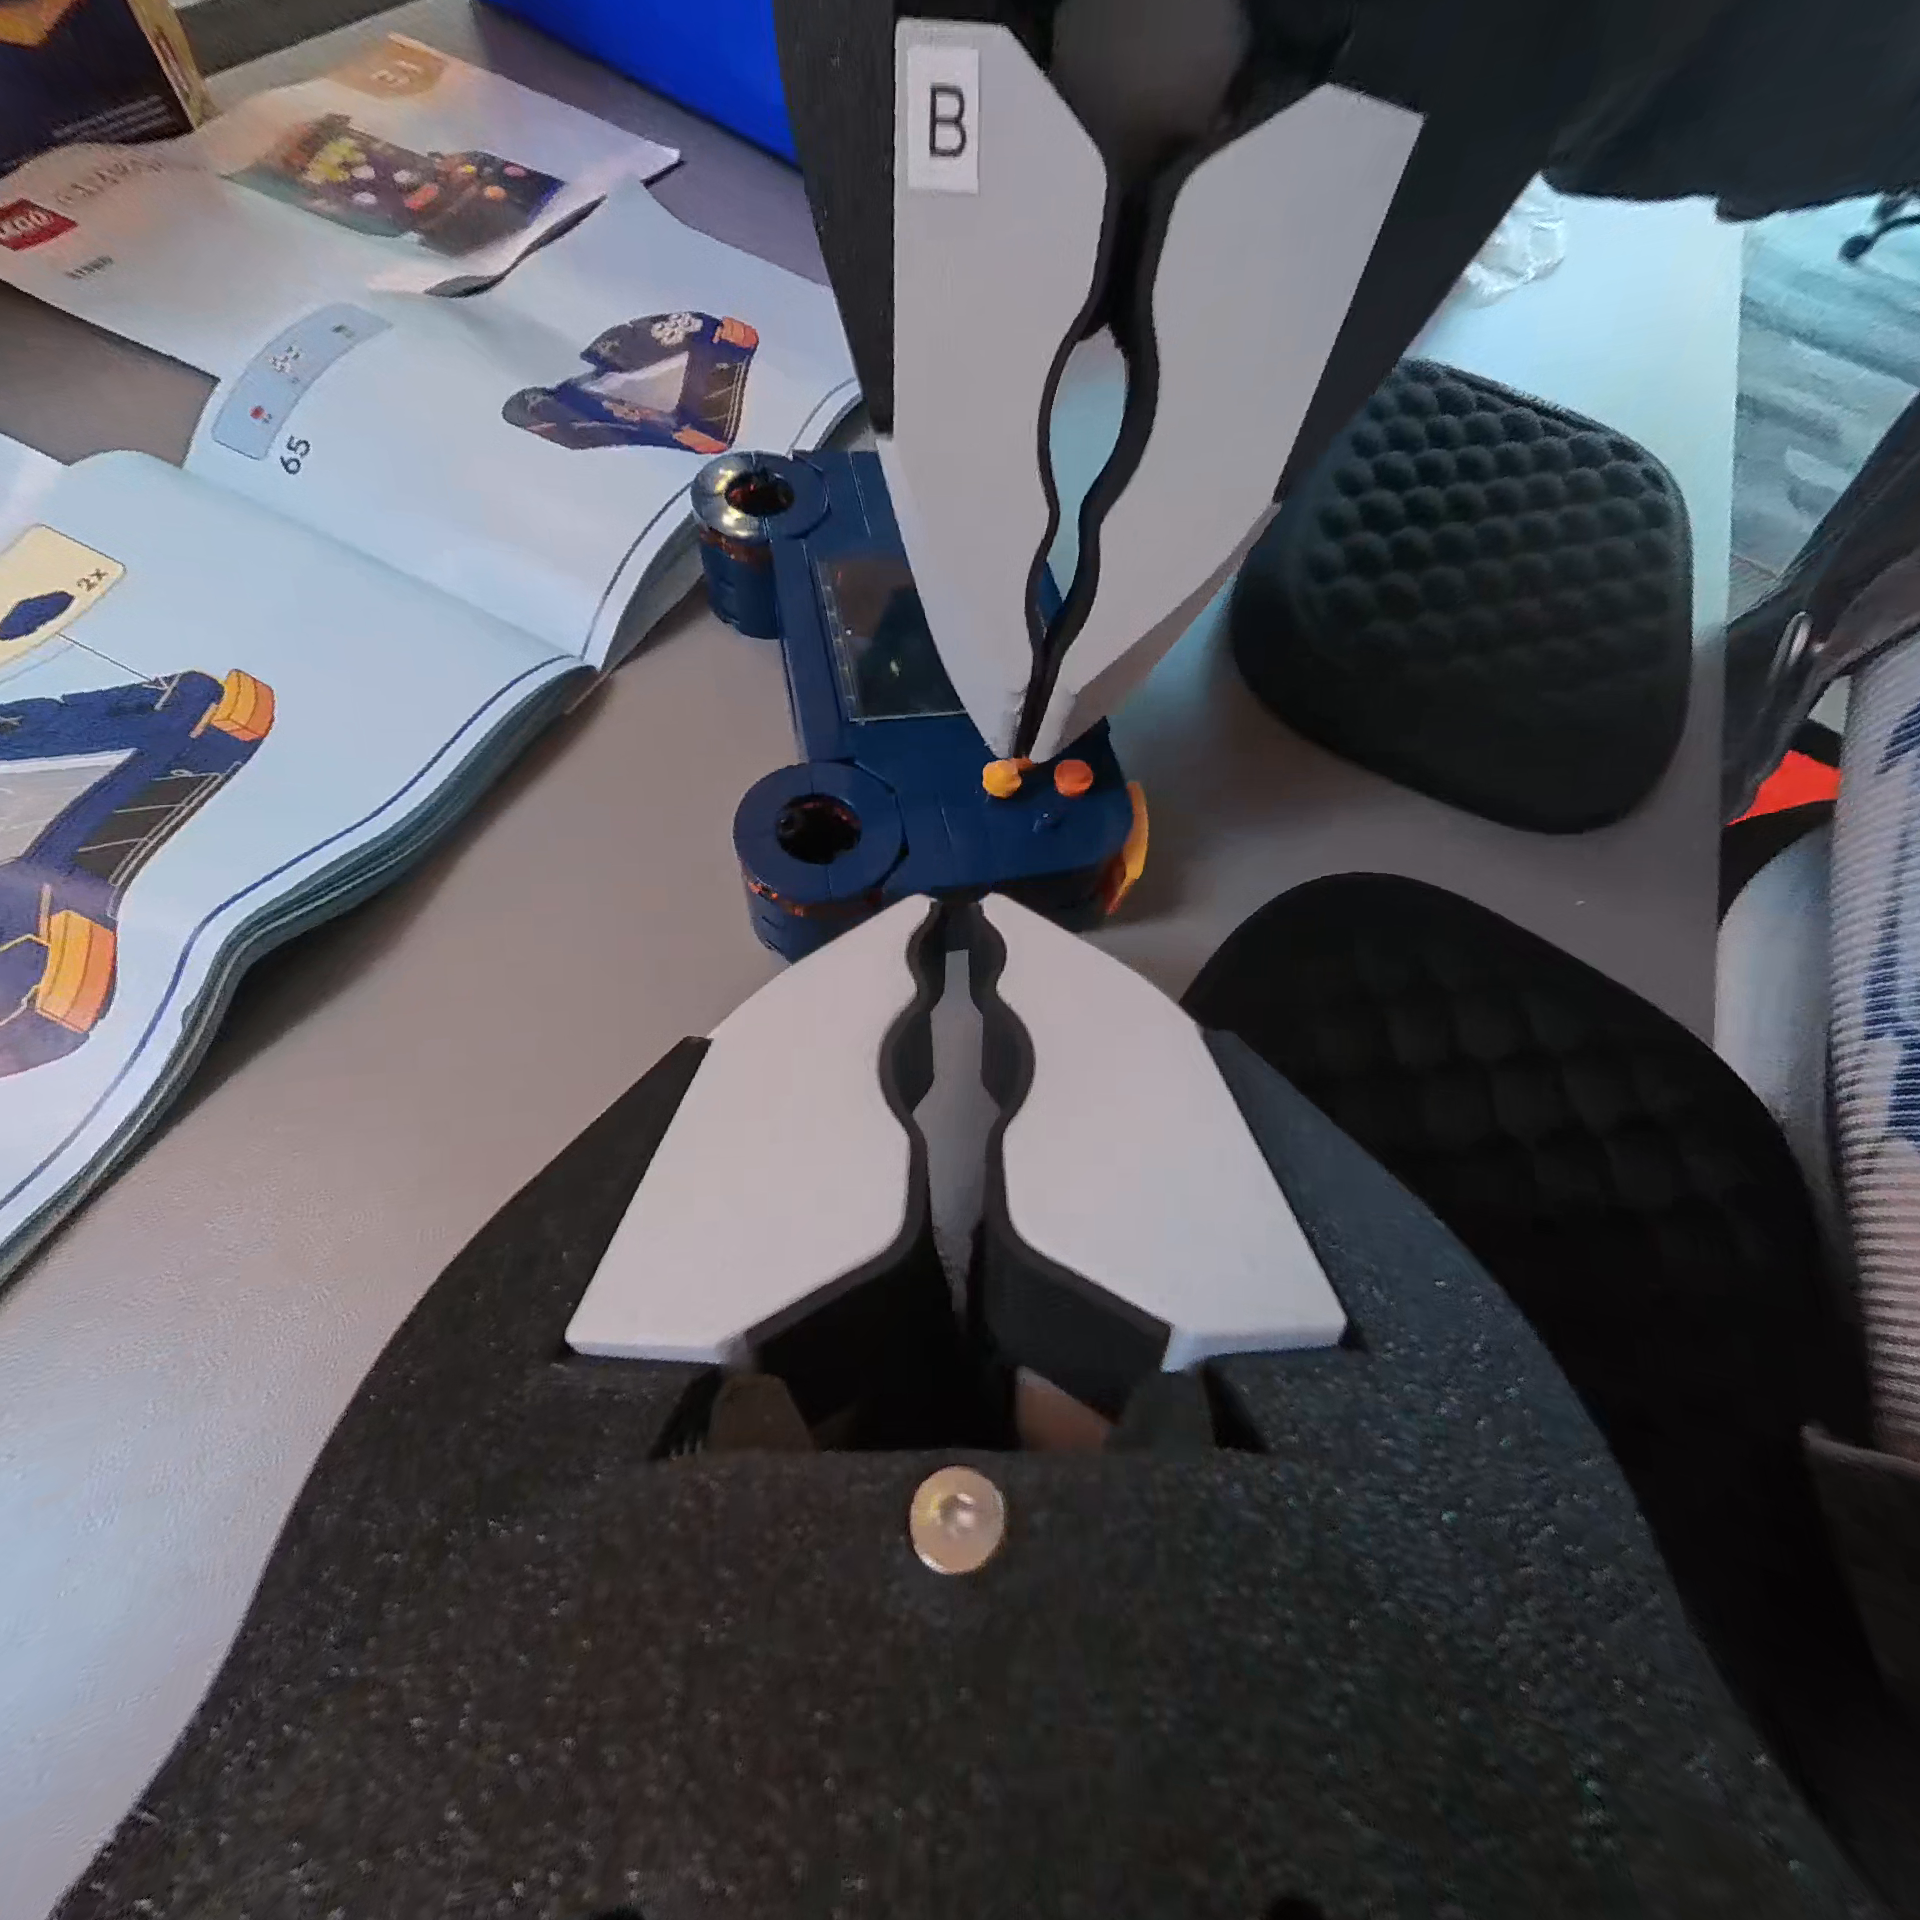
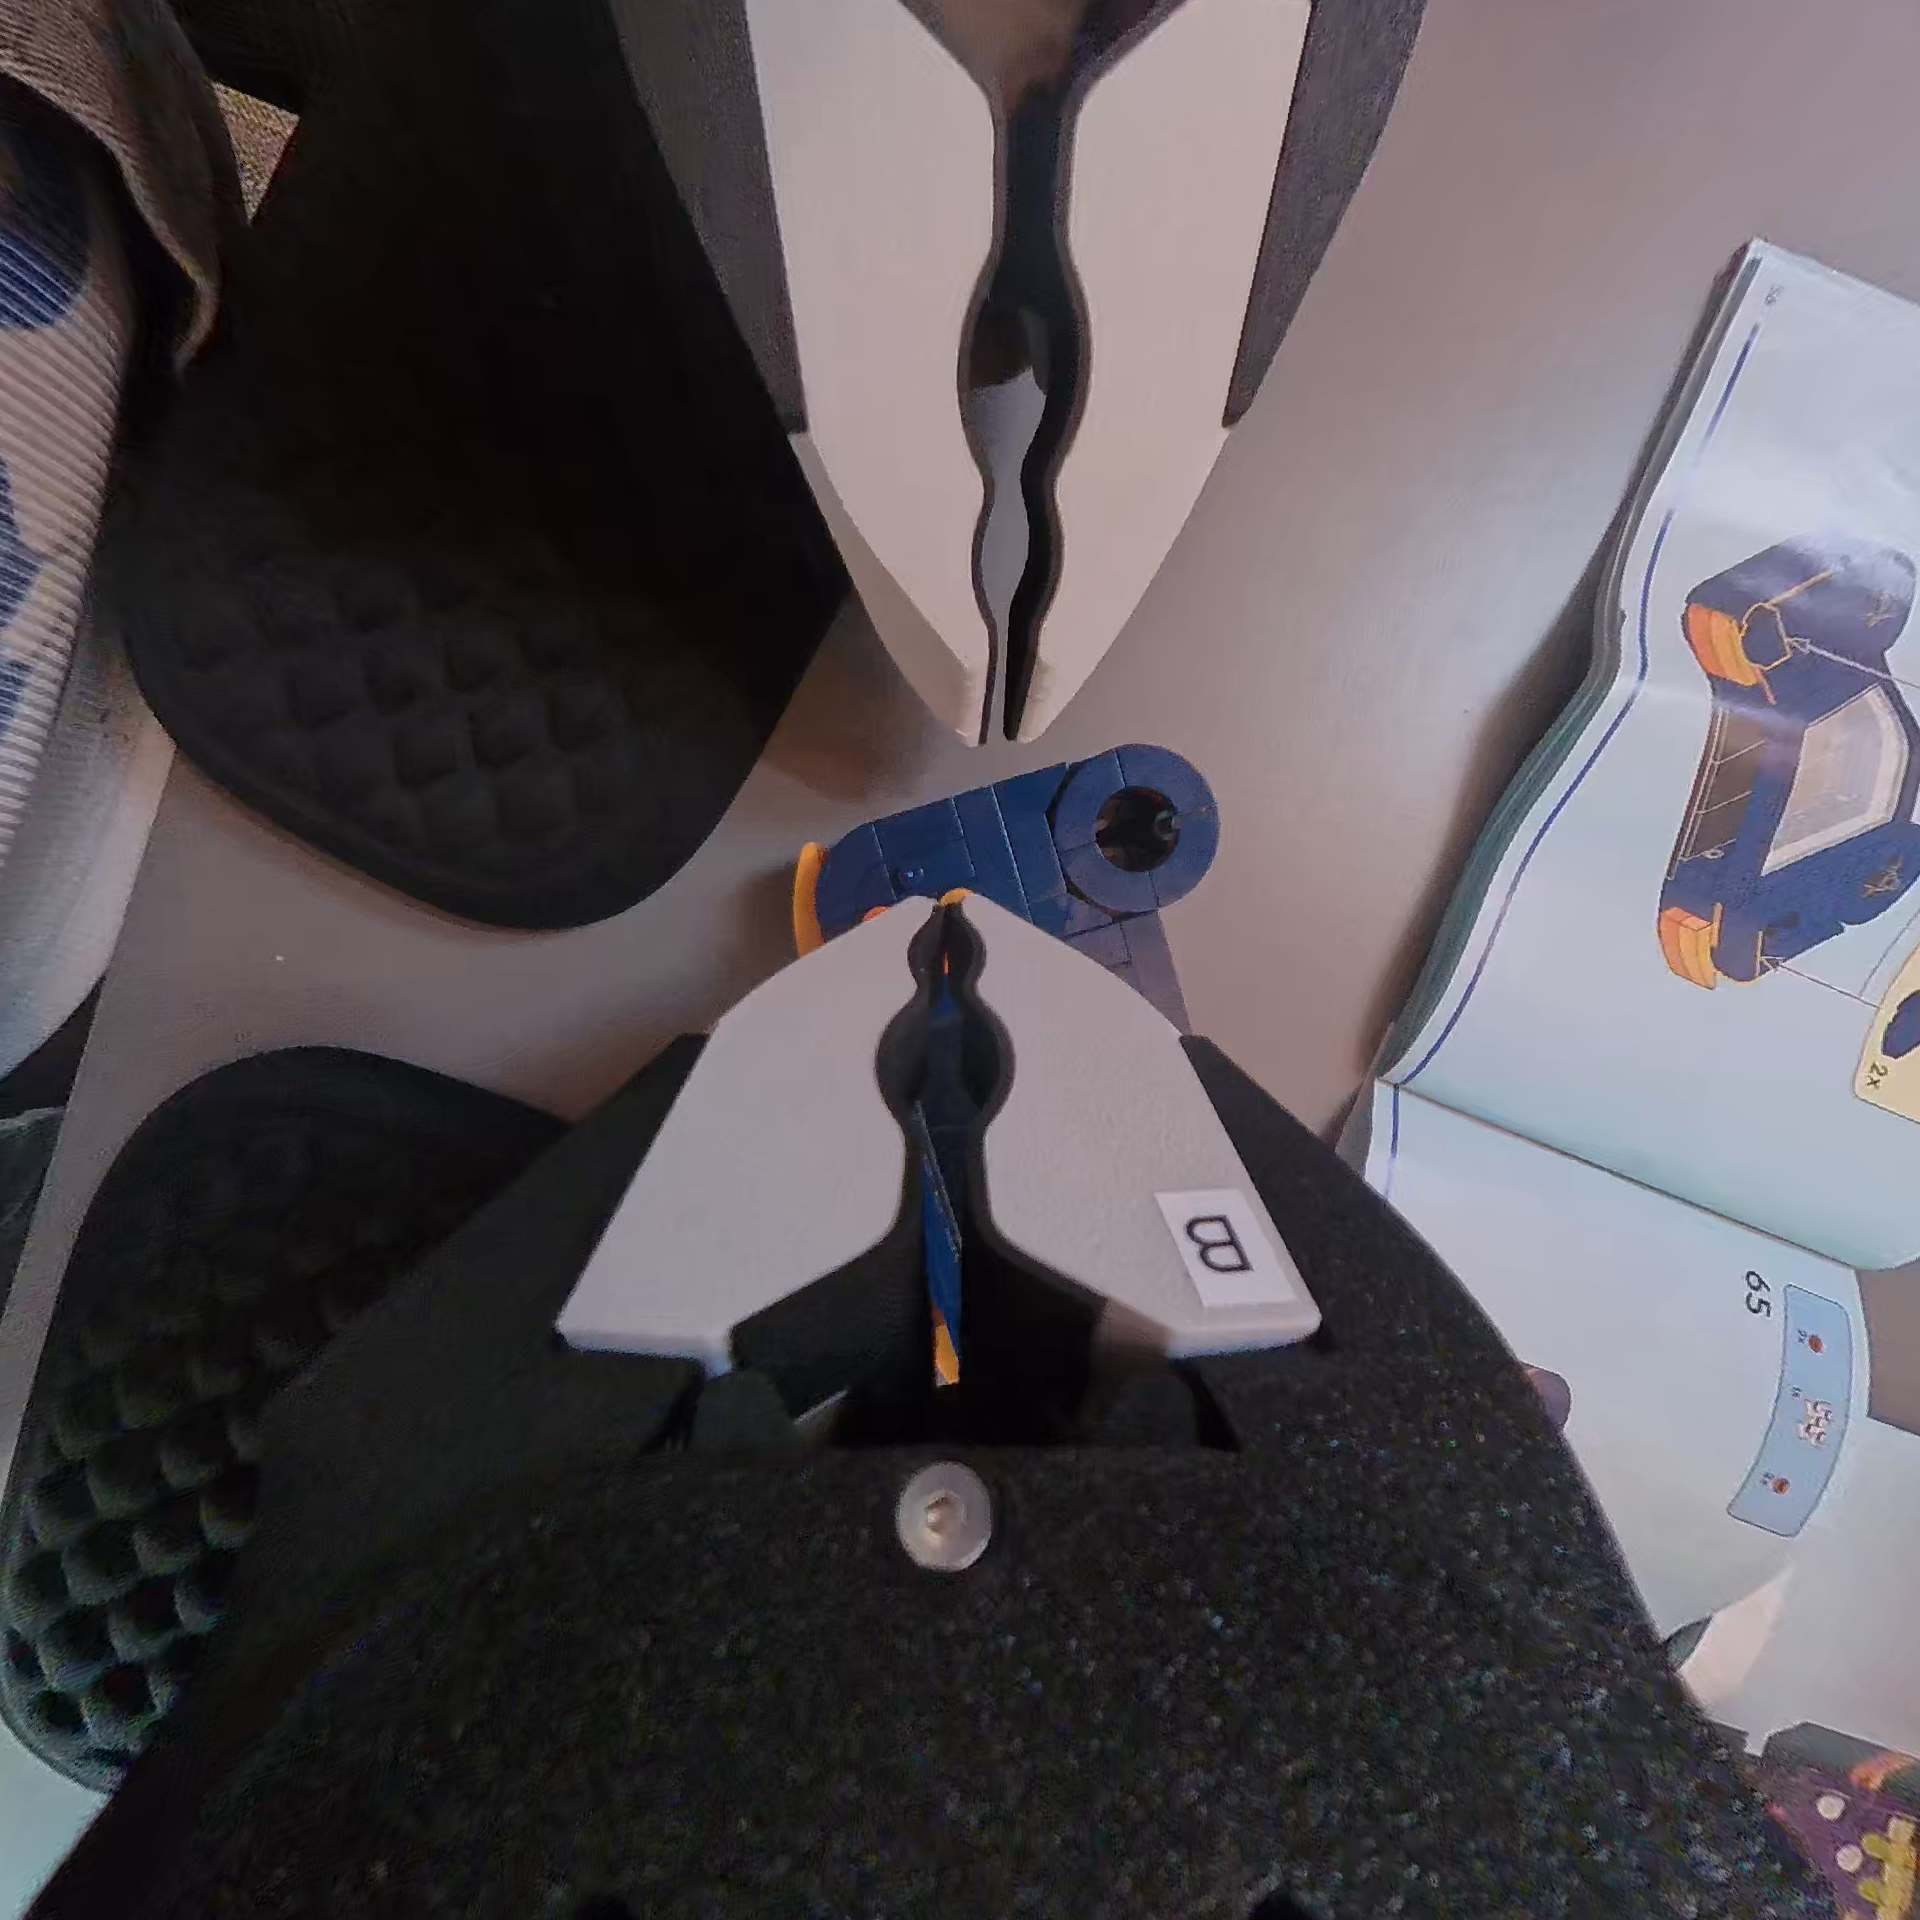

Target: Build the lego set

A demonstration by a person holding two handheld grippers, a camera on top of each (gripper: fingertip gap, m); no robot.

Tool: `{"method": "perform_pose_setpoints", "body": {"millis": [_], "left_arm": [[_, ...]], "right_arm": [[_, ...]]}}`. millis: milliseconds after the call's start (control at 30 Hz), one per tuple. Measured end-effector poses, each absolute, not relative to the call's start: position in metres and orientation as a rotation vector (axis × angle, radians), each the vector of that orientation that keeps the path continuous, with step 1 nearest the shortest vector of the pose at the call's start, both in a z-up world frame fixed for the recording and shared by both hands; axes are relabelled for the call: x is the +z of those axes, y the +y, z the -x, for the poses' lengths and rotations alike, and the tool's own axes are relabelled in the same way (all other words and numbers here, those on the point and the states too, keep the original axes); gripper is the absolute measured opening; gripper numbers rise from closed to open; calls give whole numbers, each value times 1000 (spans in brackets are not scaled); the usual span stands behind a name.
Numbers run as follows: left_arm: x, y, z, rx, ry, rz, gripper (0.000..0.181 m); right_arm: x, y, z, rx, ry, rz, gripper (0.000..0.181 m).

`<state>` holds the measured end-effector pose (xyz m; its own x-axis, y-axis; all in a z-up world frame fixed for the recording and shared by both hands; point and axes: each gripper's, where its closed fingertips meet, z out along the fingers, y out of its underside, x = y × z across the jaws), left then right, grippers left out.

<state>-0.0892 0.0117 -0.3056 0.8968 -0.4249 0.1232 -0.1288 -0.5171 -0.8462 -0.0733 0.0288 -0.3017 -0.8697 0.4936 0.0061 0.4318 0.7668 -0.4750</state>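
A dark blue lego model (image 1: 987,842) with two round hollow towers, a clear window panel and orange trim lies on the grey table (image 1: 416,1039). My right gripper (image 1: 1023,748) comes in from the far side, shut on a small orange round stud (image 1: 1001,777) at the model's top face. A second orange stud (image 1: 1073,774) sits beside it. In the right wrist view the stud (image 2: 954,896) shows at my right gripper's tips (image 2: 951,909) over the model (image 2: 966,831). My left gripper (image 1: 956,912) is shut, tips at the model's near edge; it also shows in the right wrist view (image 2: 1000,732). I cannot tell whether it touches the model.
An open instruction booklet (image 1: 312,623) lies left of the model, also in the right wrist view (image 2: 1714,831). Two black dimpled pads (image 1: 1455,592) (image 1: 1507,1143) lie on the other side. A lego box (image 1: 83,73) stands at the far left. Patterned fabric (image 1: 1860,987) shows at the edge. The tips of both grippers are at nearly the same place.
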Motion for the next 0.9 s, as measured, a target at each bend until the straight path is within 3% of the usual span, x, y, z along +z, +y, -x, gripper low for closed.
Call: {"method": "perform_pose_setpoints", "body": {"millis": [900], "left_arm": [[-317,20,85,-354,451,2163,4]], "right_arm": [[-305,30,76,550,-2812,674,0]]}}
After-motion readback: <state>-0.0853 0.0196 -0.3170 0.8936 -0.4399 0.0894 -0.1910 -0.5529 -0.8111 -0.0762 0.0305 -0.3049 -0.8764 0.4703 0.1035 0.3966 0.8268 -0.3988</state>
